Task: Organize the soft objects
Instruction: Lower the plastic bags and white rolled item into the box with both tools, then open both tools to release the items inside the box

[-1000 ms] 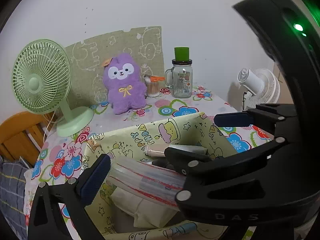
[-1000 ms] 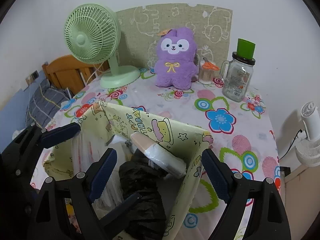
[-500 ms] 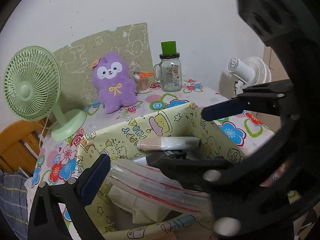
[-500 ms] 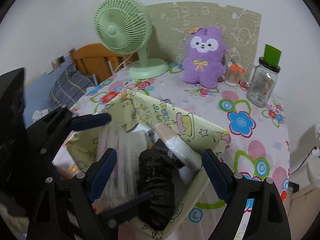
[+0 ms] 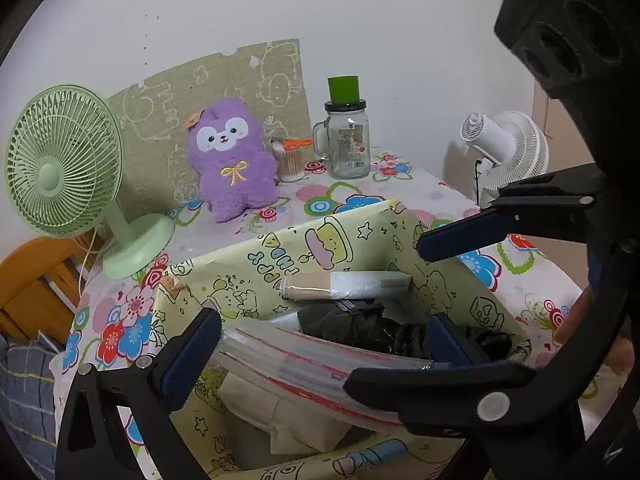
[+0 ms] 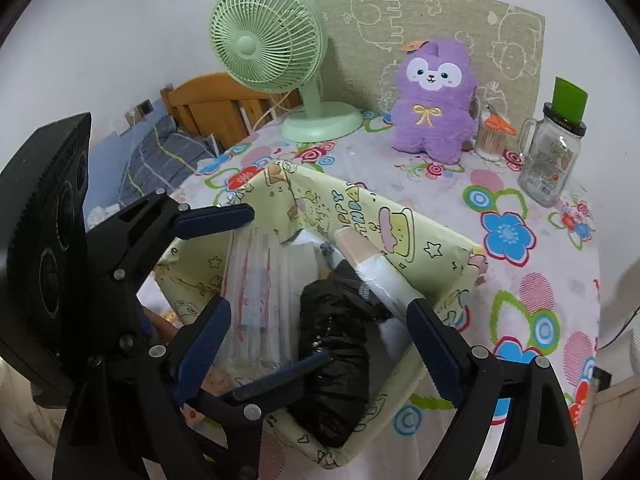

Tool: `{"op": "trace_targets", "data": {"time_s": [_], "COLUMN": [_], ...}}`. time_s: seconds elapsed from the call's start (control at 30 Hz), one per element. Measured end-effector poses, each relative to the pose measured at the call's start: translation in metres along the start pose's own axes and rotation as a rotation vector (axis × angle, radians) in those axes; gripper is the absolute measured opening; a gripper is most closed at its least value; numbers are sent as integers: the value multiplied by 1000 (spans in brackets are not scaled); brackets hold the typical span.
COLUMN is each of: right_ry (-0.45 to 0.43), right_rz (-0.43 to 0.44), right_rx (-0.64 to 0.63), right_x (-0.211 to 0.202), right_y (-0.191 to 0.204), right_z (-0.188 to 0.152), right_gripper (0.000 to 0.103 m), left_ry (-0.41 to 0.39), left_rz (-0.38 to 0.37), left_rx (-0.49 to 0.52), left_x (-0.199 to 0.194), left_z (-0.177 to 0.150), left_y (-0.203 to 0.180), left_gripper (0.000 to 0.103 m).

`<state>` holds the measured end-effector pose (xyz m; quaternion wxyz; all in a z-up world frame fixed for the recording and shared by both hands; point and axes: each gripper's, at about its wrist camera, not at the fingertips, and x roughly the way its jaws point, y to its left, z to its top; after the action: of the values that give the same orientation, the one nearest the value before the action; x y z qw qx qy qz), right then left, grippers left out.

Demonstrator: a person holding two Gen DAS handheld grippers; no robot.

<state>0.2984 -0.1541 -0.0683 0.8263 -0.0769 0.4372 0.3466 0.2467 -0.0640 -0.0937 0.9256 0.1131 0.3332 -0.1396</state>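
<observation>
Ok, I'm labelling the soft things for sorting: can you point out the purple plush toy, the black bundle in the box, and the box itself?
purple plush toy (image 6: pixel 434 120): right wrist view, its belly.
black bundle (image 6: pixel 336 356): right wrist view, its middle.
box (image 6: pixel 400 226): right wrist view, its patterned far wall.

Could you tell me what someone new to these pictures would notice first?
Probably the purple plush toy, sitting upright at the back of the flowered tablecloth against a green panel, with a mint-green fan to its left. Nearer the camera, a yellow cartoon-print box holds a black bundle and clear plastic bags, with both open grippers hovering over it.
</observation>
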Motion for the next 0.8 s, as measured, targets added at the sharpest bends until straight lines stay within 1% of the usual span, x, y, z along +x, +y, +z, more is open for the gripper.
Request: {"op": "trace_targets", "data": {"time_s": [0.07,0.13,0.2,0.23,0.27,0.33,0.37,0.43,0.5,0.57,0.6,0.73,0.8], "right_ry": [5,7,2,-1,-7,-10,-9,1,12,16,15,10,1], "right_rz": [-11,-20,4,8,11,32,42,72,94,78,53,-3,-19], "right_rx": [7,19,39,51,55,55,50,42,40,54,59,72,67], "right_x": [2,4,6,6,6,5,4,5,7,8,8,10,9], "right_y": [-2,-5,-8,-9,-10,-10,-9,-7,-6,-8,-9,-11,-11], "right_z": [0,0,2,2,3,4,5,7,8,10,10,9,9], "right_gripper": [94,94,94,94,94,94,94,94,94,94,94,94,94], "left_ry": [-1,-12,-44,-47,-48,-52,-51,-54,-78,-79,-70,-32,-33], "left_rz": [26,33,38,40,30,-22,-35,-38,-40,7,25,39,50], "left_rx": [9,25,22,18,16,15,14,33,68,74,63,35,37], "left_x": [0,-2,-7,-7,-6,-4,-3,-2,-6,-6,-5,1,1], "left_z": [0,0,1,2,3,4,5,7,7,8,9,8,7], "left_y": [-2,-5,-5,-4,-2,0,0,-4,-12,-14,-12,-8,-8], "left_gripper": [103,103,103,103,103,103,103,103,103,103,103,103,103]}}
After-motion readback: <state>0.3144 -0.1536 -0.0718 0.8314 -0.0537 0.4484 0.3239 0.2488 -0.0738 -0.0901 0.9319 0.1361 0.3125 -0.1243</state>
